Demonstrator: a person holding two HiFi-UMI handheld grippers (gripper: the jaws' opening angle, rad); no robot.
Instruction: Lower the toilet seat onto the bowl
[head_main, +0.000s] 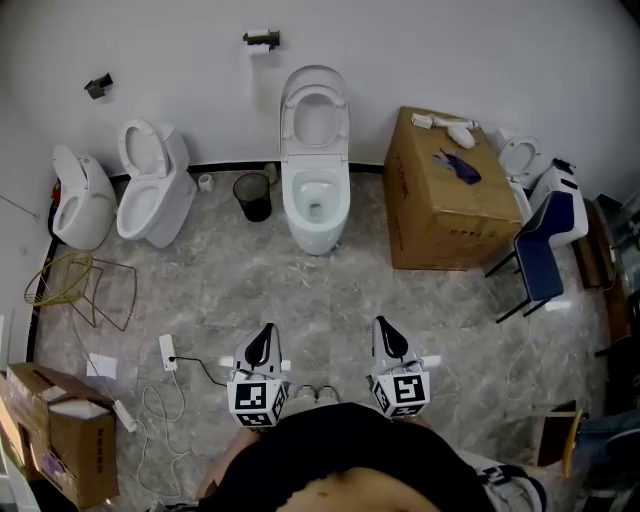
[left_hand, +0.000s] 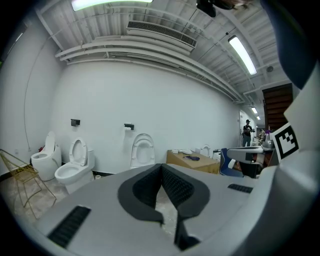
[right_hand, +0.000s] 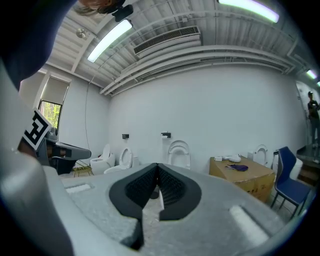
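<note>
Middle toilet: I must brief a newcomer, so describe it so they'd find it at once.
Follow the white back wall to the big cardboard box. Just left of the box stands the toilet, seat raised against the wall. It alone sits directly below the paper holder, with a black bin at its left.

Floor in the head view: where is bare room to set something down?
Bare floor lies in front of the middle toilet, left of the cardboard box. Crowded: the left, with wire rack, power strip and cables; the right, with the blue chair.
</note>
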